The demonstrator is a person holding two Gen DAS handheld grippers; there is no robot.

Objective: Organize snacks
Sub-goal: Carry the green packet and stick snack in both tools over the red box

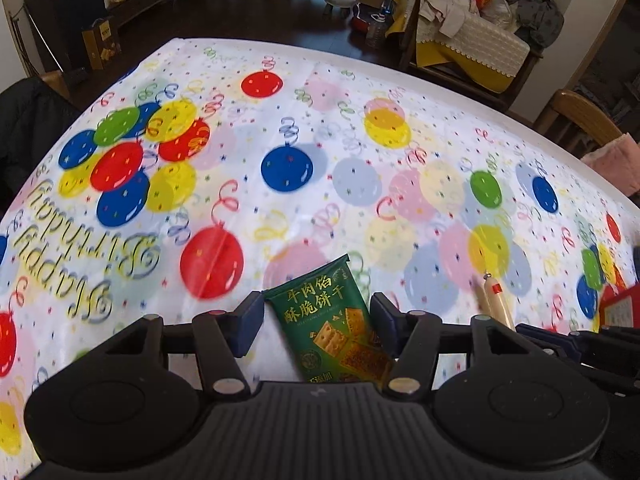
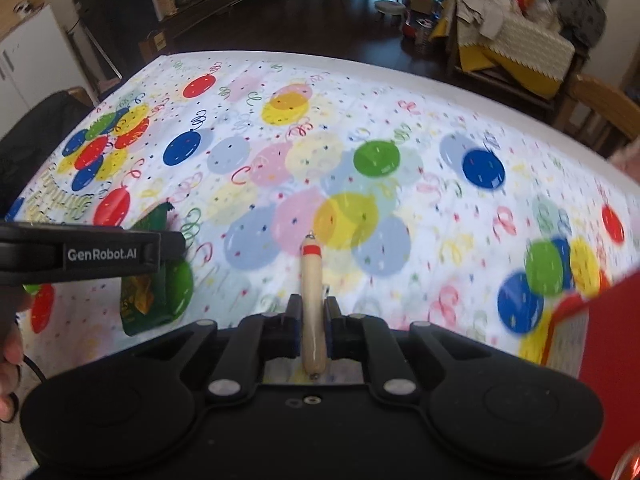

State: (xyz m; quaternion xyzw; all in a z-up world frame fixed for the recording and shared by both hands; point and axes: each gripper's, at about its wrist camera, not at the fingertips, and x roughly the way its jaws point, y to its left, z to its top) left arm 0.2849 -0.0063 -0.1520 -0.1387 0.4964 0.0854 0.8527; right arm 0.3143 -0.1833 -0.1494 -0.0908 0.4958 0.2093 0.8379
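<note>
The left gripper [image 1: 316, 316] stands half open around a green packet [image 1: 336, 320]; whether both pads press on it I cannot tell. The right gripper [image 2: 313, 328] is closed on a sausage [image 2: 311, 300], which points to 12 o'clock over the tablecloth [image 2: 420, 152]. A red box [image 2: 608, 340] is at 3 o'clock.

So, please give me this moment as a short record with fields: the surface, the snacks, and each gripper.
surface: table with balloon-print cloth
snack one: green foil cracker packet, between the left gripper fingers, right pad touching it
snack two: beige sausage stick with red band, clamped in the right gripper
other: red box at right edge
</note>
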